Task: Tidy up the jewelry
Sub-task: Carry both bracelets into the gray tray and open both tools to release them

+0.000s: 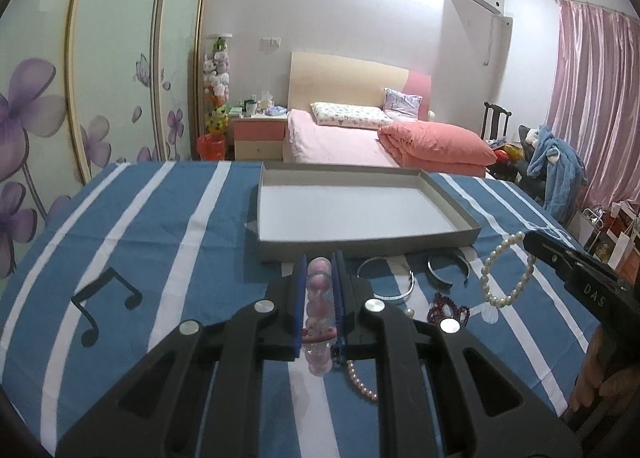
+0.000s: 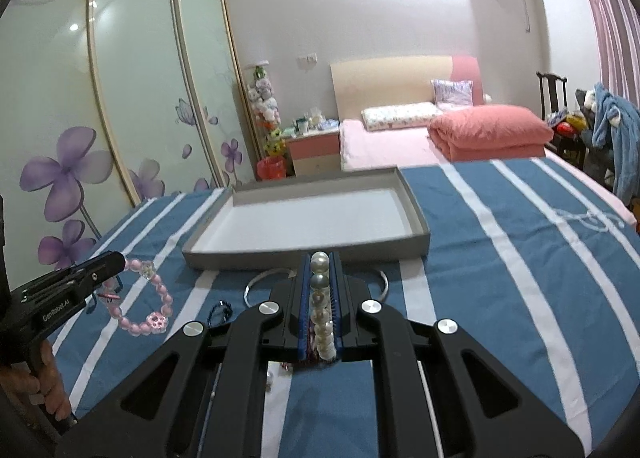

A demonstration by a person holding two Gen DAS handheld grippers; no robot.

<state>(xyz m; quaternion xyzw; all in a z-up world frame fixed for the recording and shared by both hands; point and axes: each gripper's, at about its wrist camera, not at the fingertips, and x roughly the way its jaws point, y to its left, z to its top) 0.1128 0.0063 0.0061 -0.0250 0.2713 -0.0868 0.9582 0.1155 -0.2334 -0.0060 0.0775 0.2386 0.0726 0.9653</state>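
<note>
starting at the left, the left gripper (image 1: 318, 298) is clenched on a pink bead bracelet (image 2: 146, 308), lifted for transfer to the empty tray (image 1: 448, 193). the right gripper (image 2: 320, 306) is clamped on a pearl bracelet (image 1: 506, 270). remaining bangles (image 1: 386, 282) are partly hidden behind the fingers.
</note>
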